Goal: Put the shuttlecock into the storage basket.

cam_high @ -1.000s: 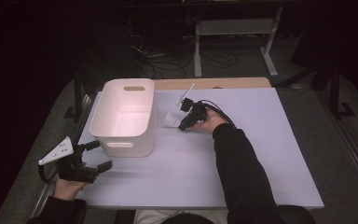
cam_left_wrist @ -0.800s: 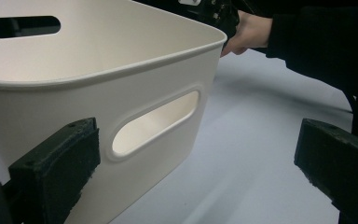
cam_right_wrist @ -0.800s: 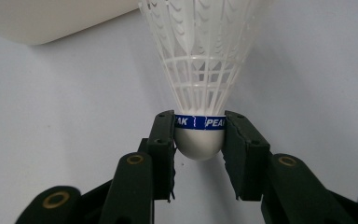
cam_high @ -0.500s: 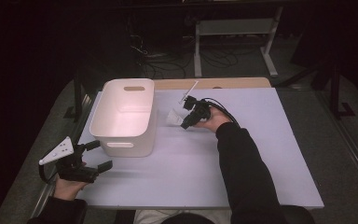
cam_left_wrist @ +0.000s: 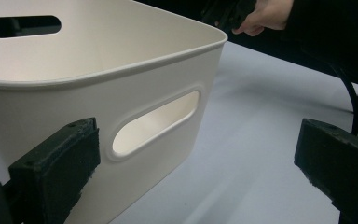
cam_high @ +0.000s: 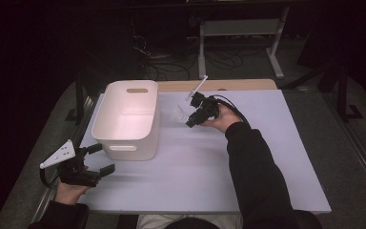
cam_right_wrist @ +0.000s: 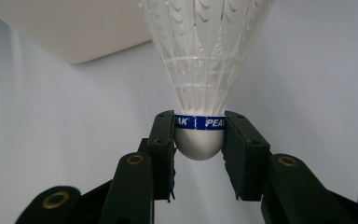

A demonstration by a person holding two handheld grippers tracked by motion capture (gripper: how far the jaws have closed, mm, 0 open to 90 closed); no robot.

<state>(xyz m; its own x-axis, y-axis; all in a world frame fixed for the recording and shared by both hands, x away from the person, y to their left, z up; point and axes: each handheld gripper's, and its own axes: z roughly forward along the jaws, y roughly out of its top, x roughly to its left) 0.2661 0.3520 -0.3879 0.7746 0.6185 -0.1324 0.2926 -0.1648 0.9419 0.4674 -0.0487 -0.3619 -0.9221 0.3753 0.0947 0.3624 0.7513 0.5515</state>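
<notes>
1. The right gripper [cam_right_wrist: 198, 140] grips a shuttlecock [cam_right_wrist: 205, 70] by its cork, its jaws pressed on the blue band; the skirt points away from the jaws.
2. The shuttlecock hangs above the desk [cam_high: 267, 143], just right of the bin [cam_high: 128, 119].
3. The bin lies left of the right jaws, so the coming move goes that way.
4. The left gripper [cam_high: 97, 160] rests by the bin's near end, jaws wide open and empty.

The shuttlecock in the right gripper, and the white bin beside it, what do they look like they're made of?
Shuttlecock: the skirt looks like moulded white plastic, given its net-like ribs; the smooth rounded base could be plastic or coated cork. Bin: probably matte white plastic, with thin even walls, rounded rim and cut-out handles.
</notes>
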